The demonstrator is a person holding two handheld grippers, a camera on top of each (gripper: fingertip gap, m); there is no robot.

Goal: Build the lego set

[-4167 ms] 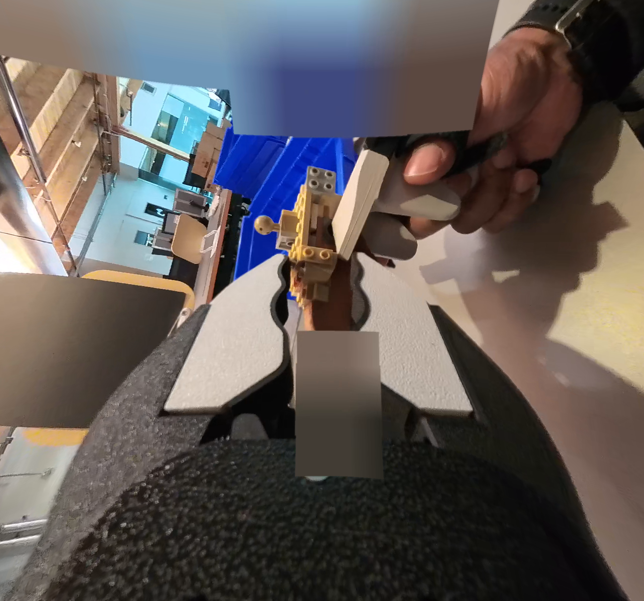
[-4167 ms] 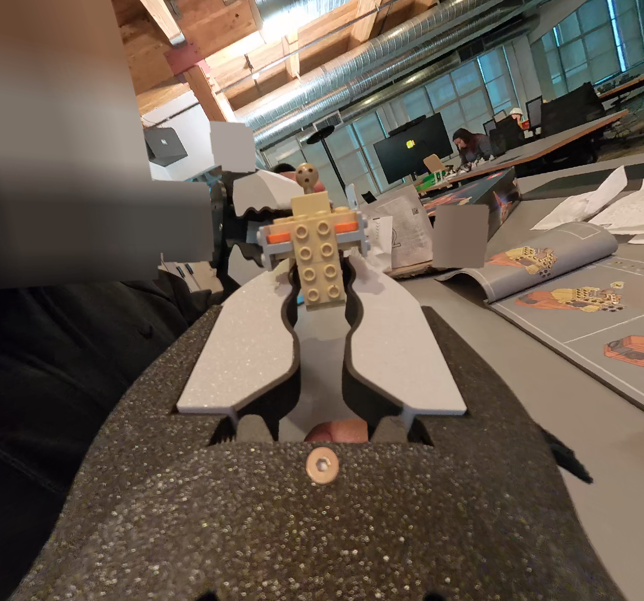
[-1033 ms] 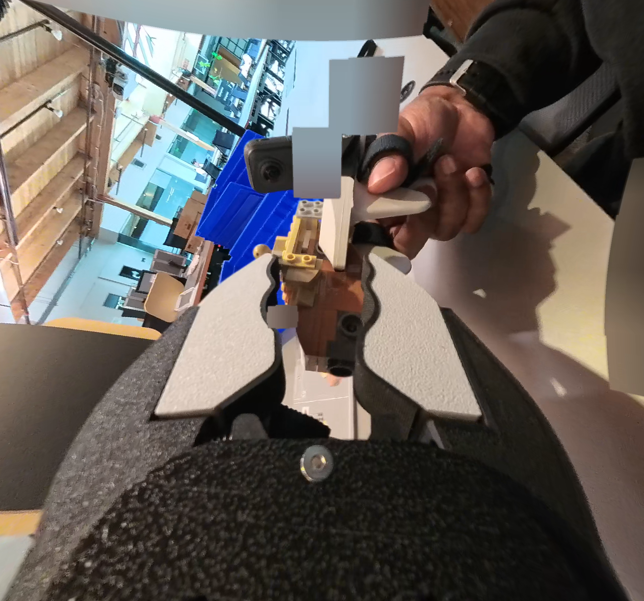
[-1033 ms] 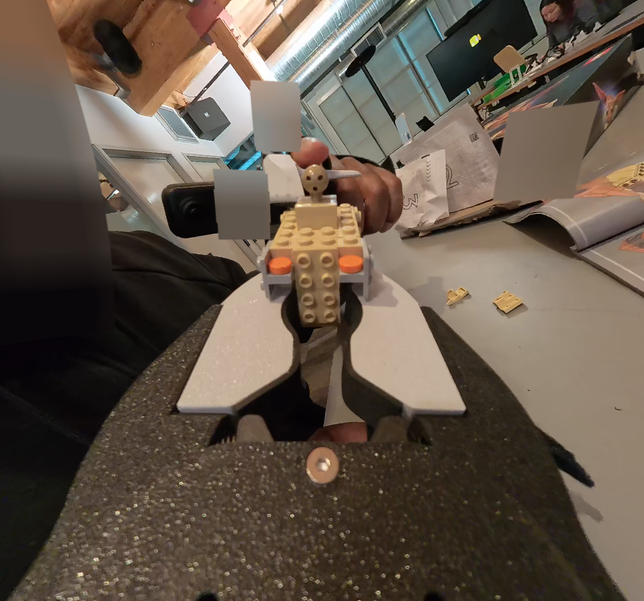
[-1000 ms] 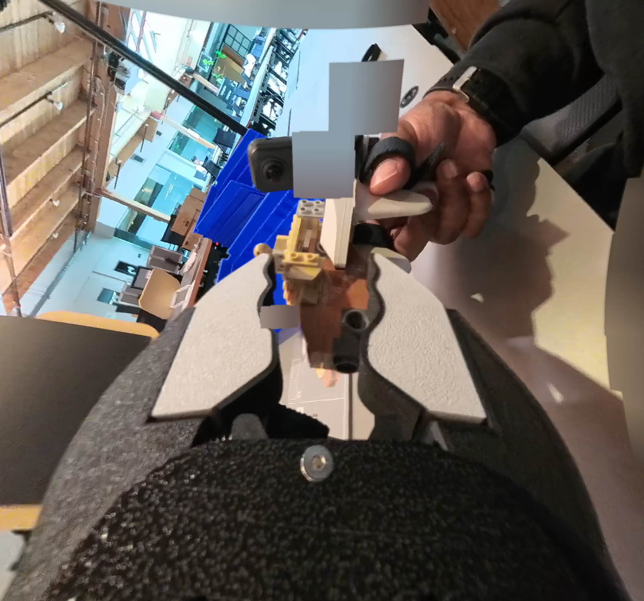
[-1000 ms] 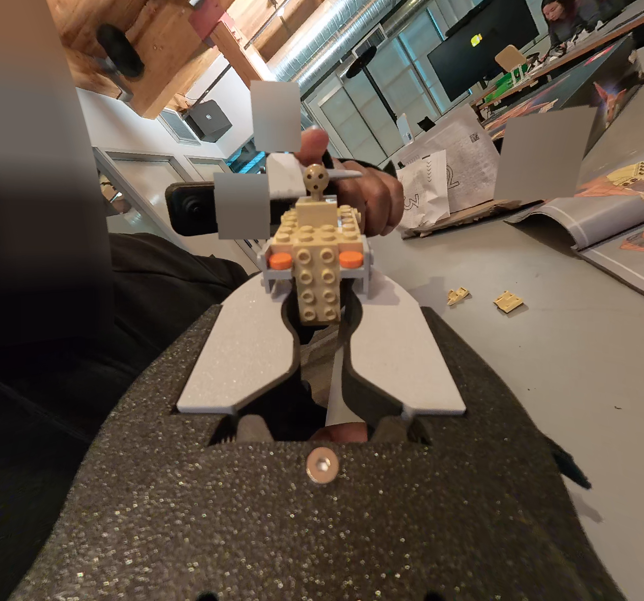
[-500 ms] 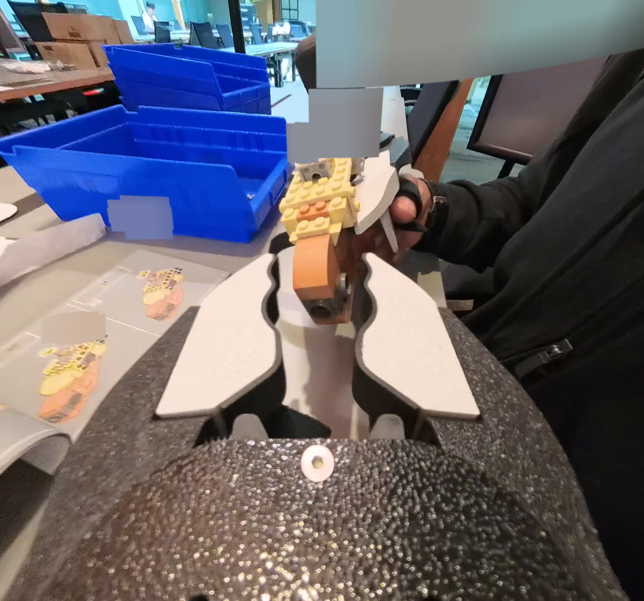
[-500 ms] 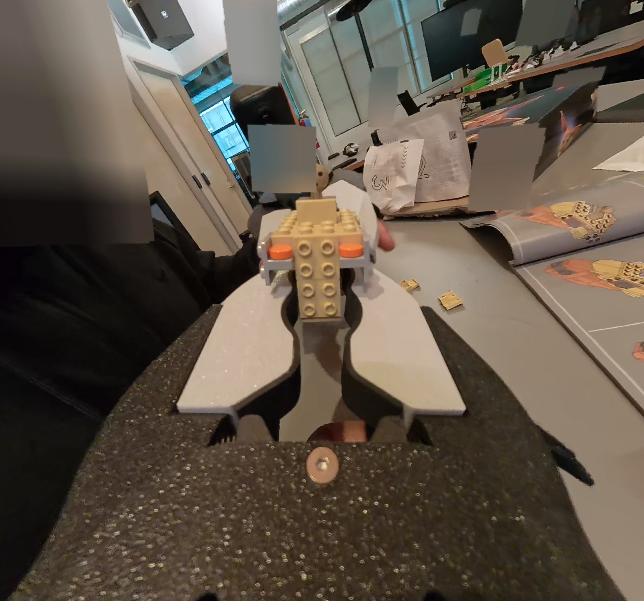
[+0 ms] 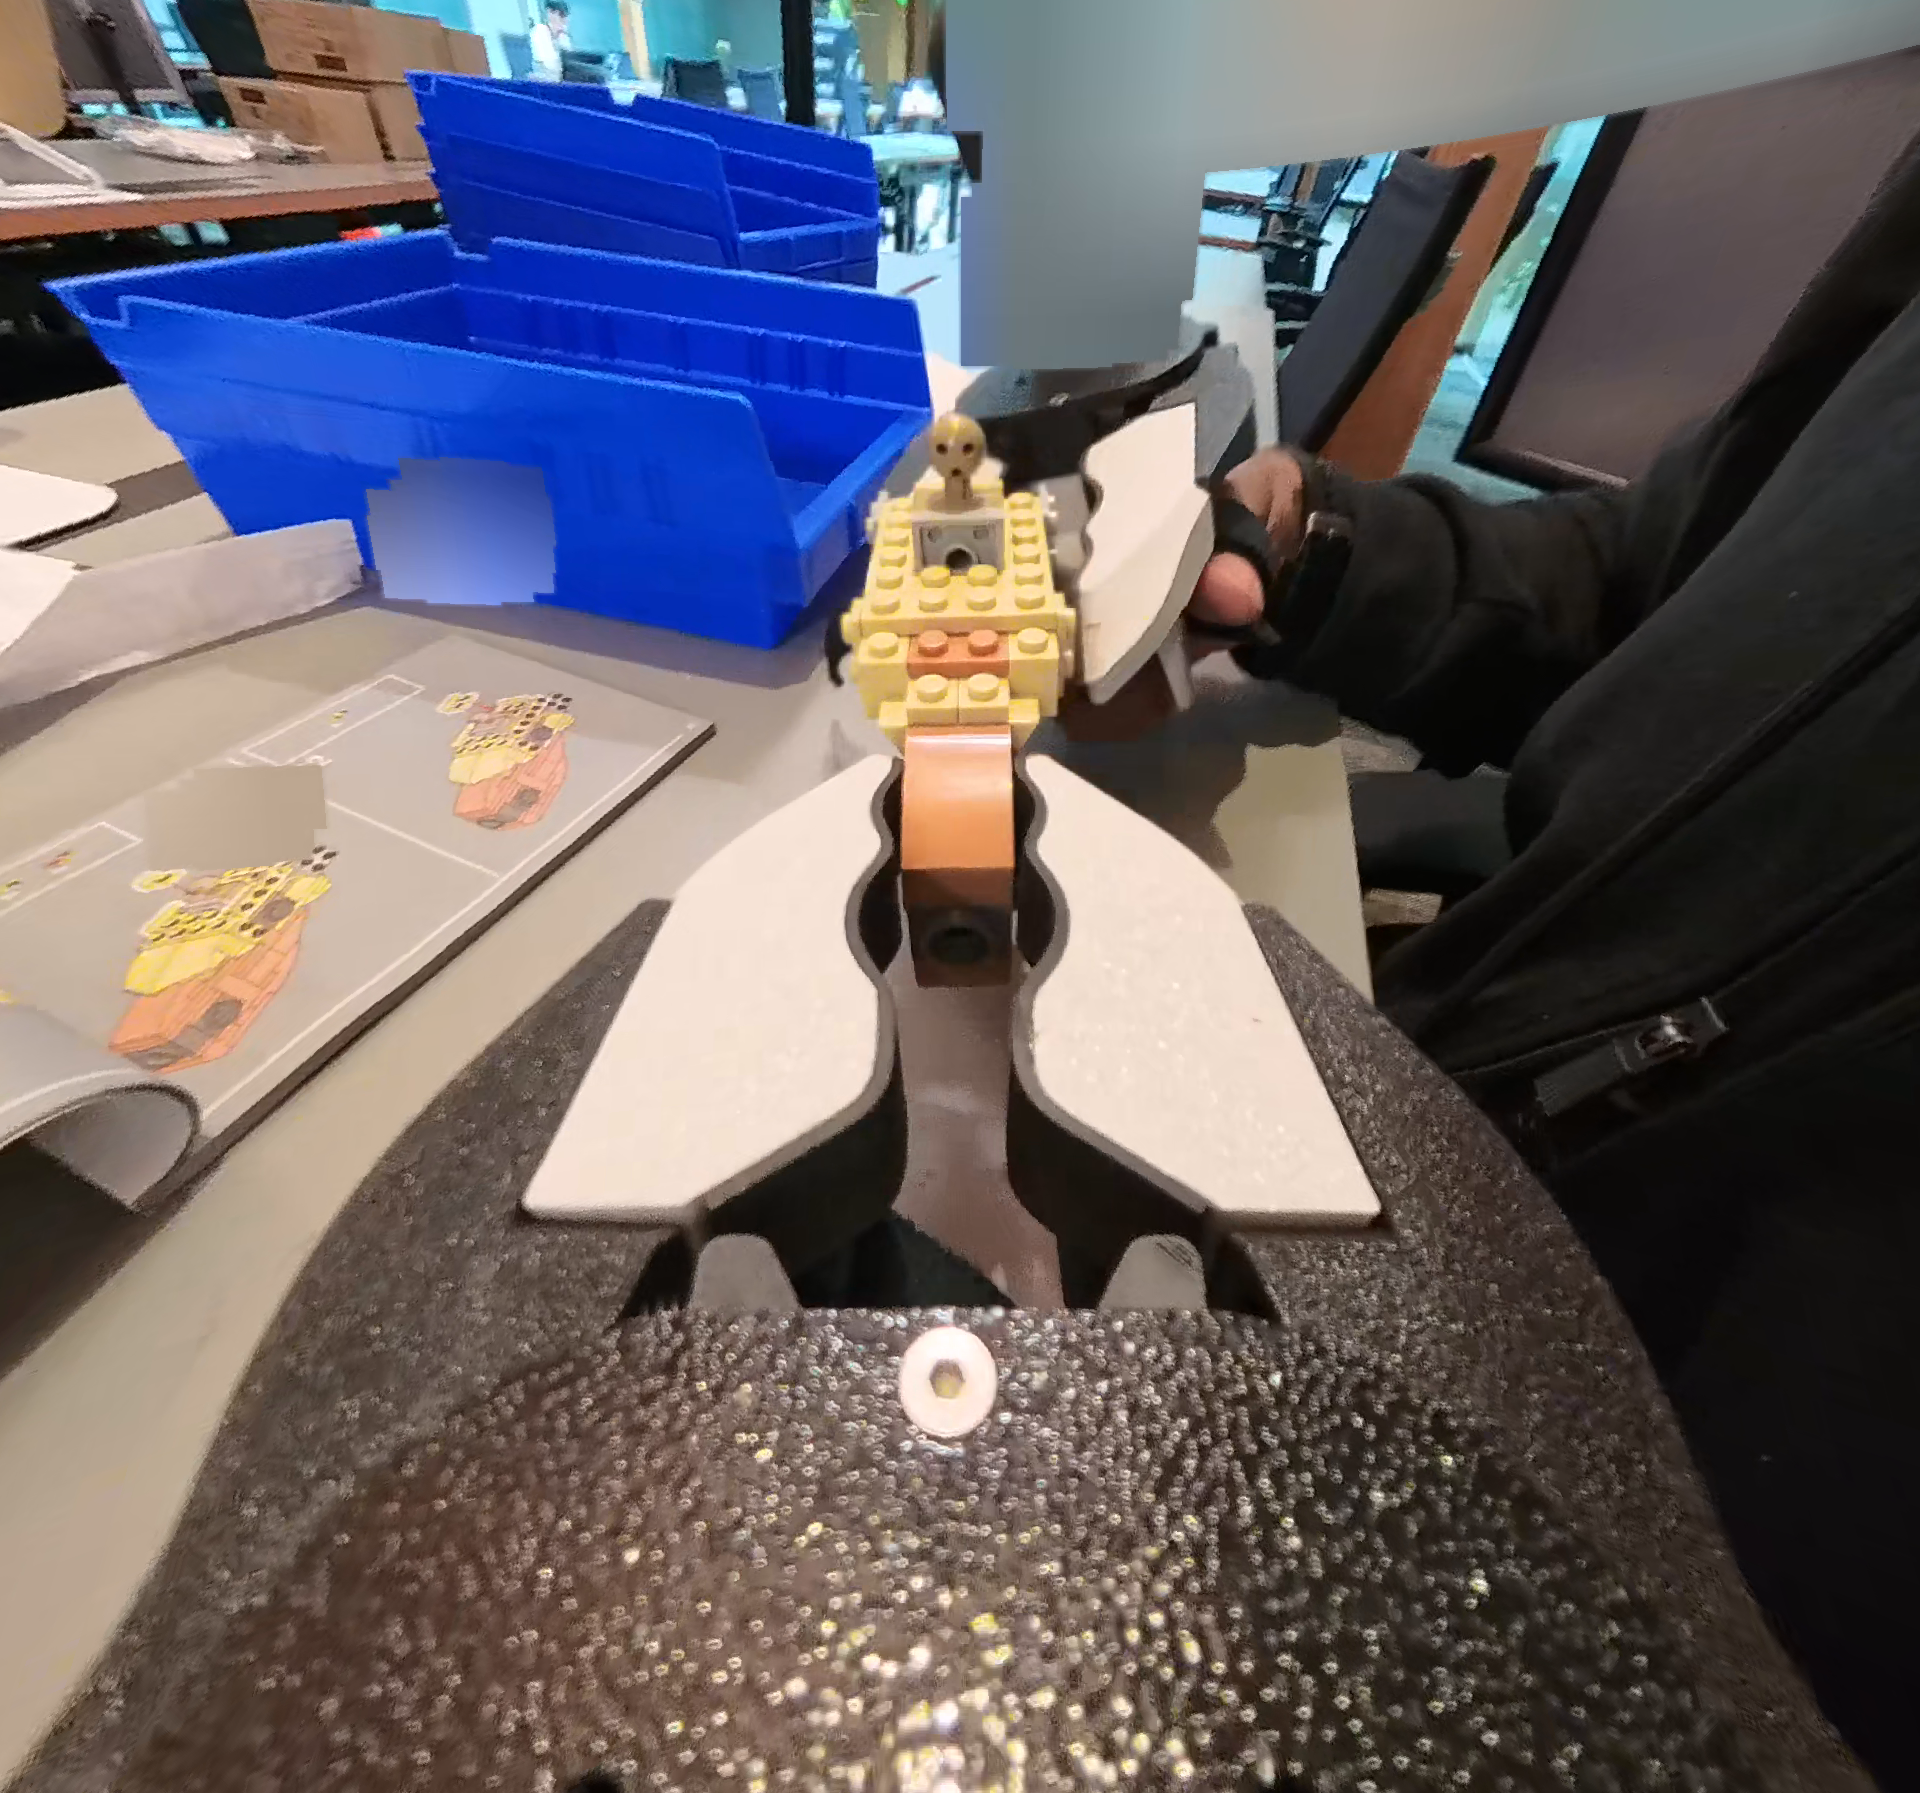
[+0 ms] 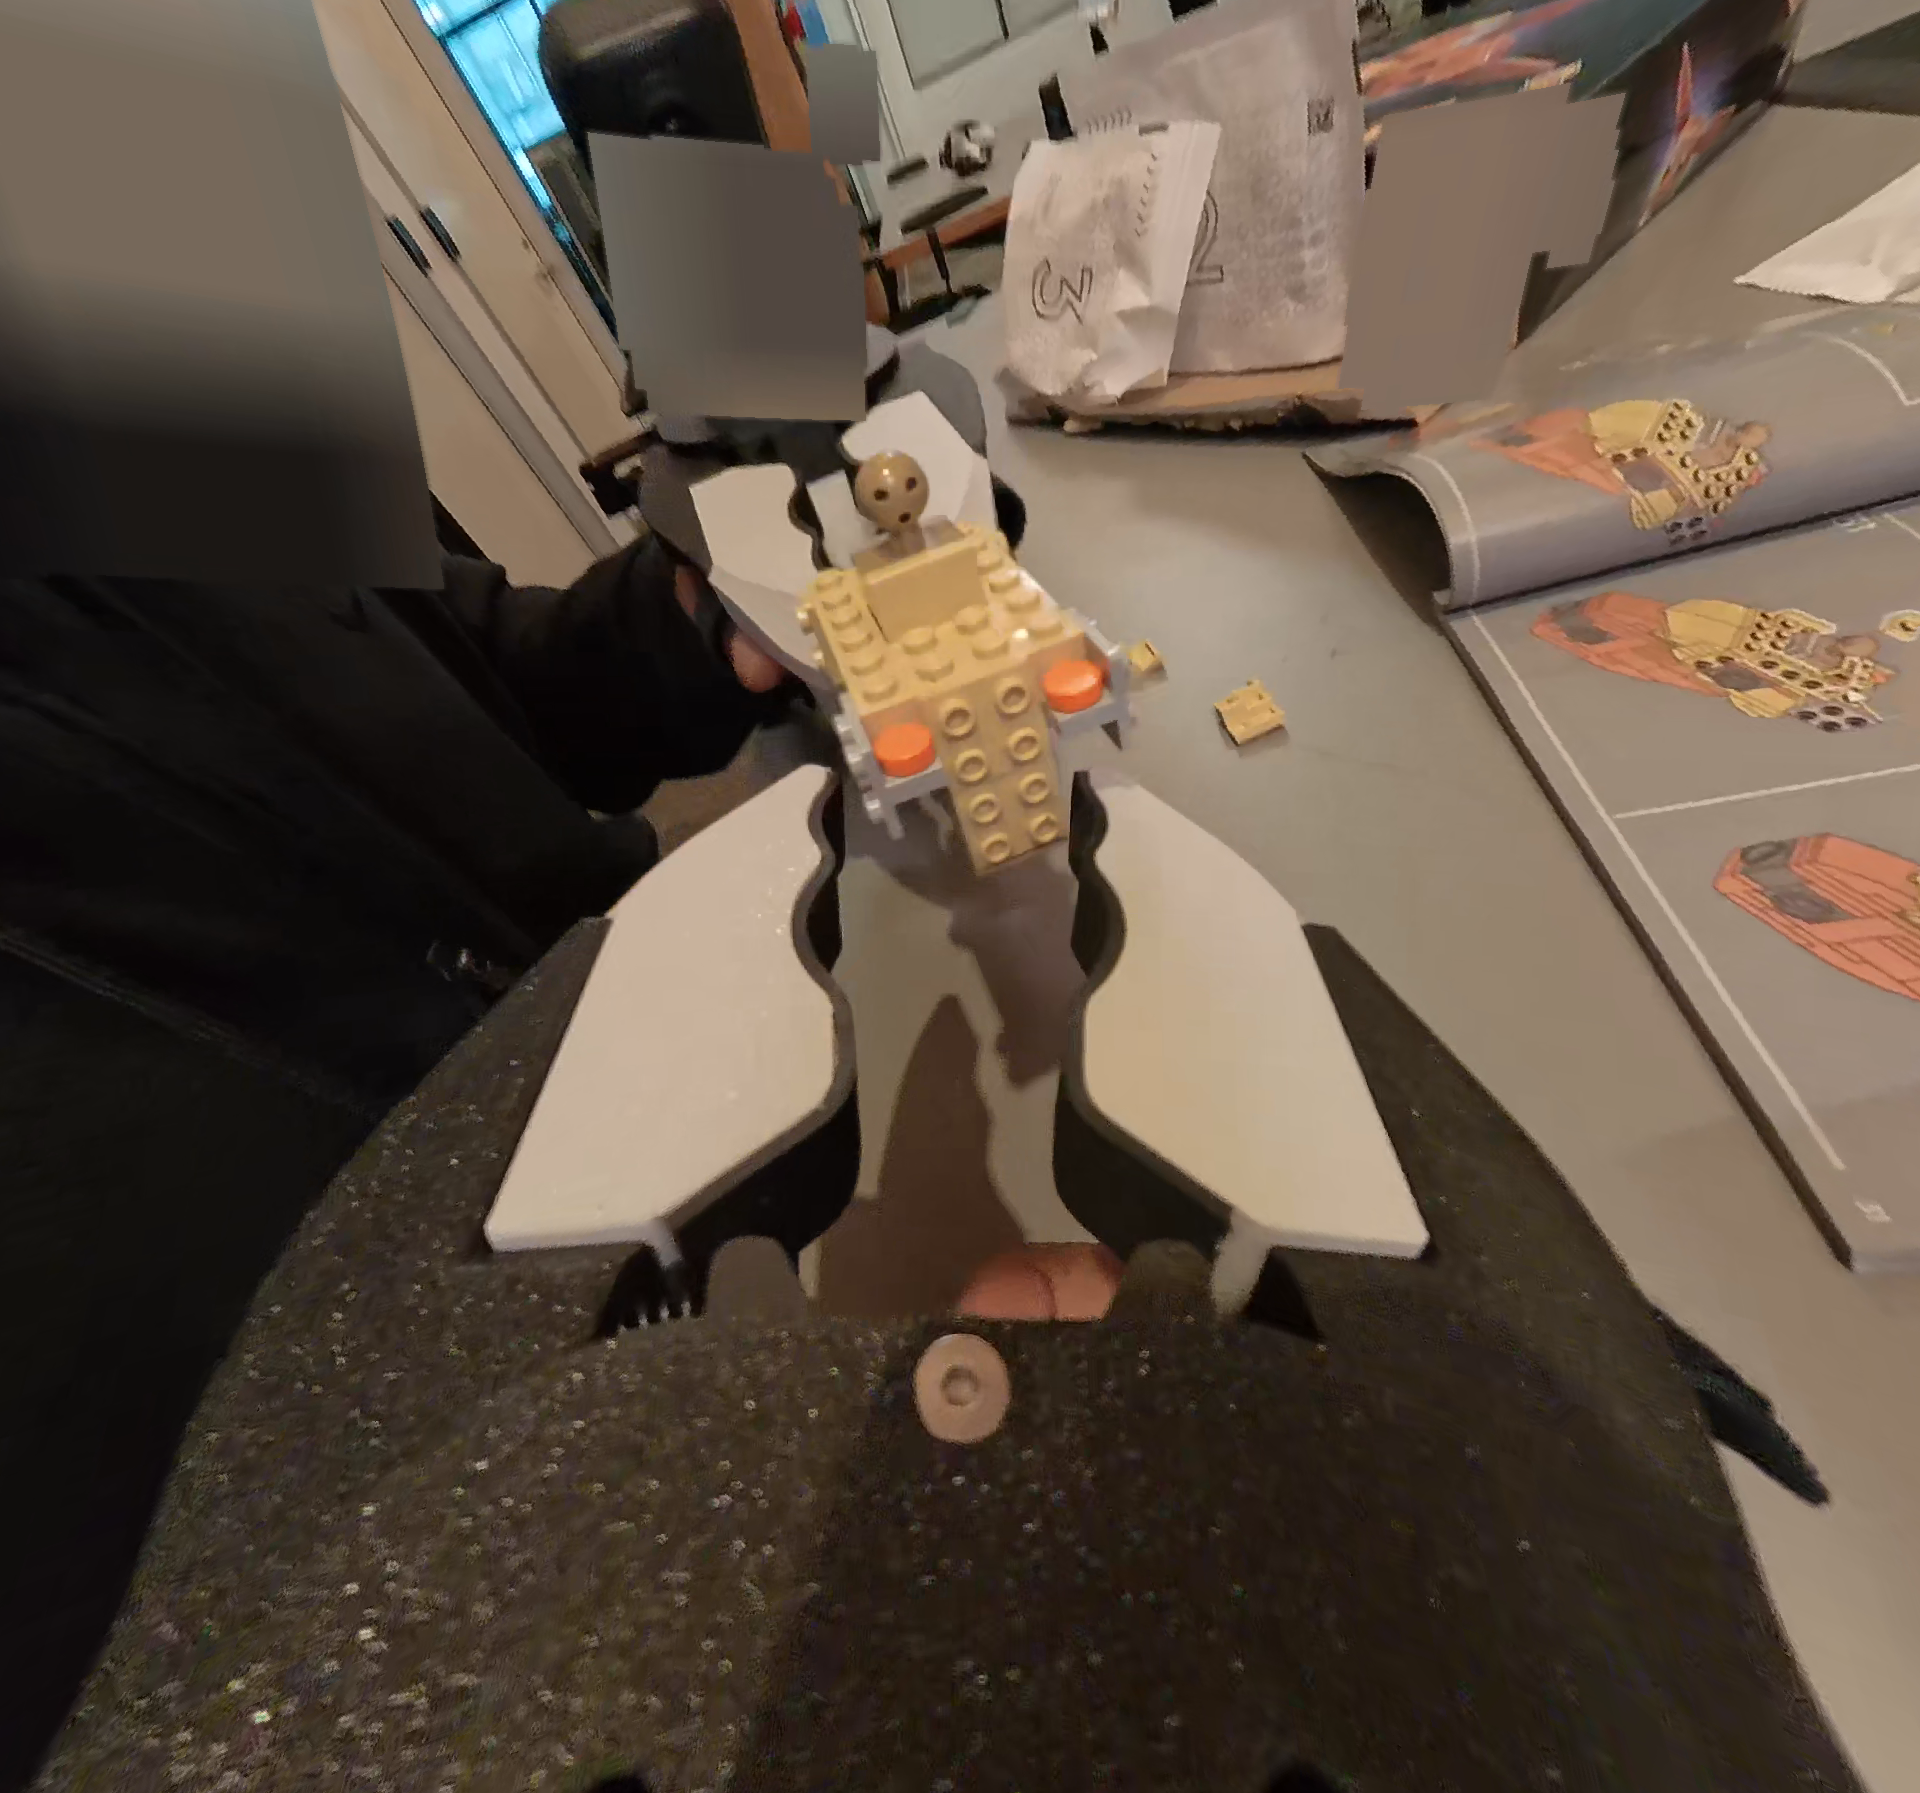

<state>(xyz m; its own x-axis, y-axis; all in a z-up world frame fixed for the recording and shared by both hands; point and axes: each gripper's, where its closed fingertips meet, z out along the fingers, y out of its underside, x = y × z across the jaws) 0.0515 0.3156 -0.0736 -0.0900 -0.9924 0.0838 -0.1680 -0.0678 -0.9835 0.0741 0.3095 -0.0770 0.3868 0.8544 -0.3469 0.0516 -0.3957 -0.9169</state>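
A partly built lego model (image 9: 961, 600) of tan bricks carries a ball-headed figure on top and a brown curved piece at its near end. My left gripper (image 9: 956, 777) is shut on that brown piece and holds the model above the grey table (image 9: 727, 735). The right gripper's finger (image 9: 1138, 559) lies against the model's right side. In the right wrist view the model (image 10: 935, 642) shows two orange studs and a grey plate. My right gripper (image 10: 951, 798) has its jaws apart around the tan end, with a gap on the left. The left gripper's finger (image 10: 727, 538) shows behind the model.
Blue bins (image 9: 520, 413) stand at the back left. An open instruction booklet (image 9: 312, 829) lies on the table, and also shows in the right wrist view (image 10: 1714, 704). Two loose tan pieces (image 10: 1252, 707) lie on the table. Paper bags (image 10: 1112, 268) stand behind. The person's dark jacket (image 9: 1662, 808) is close by. My left and right fingertips are right by each other.
Both grippers have swung down from pointing up to facing the table, turning the model. The right jaws have widened, and the model now sits tilted between them.
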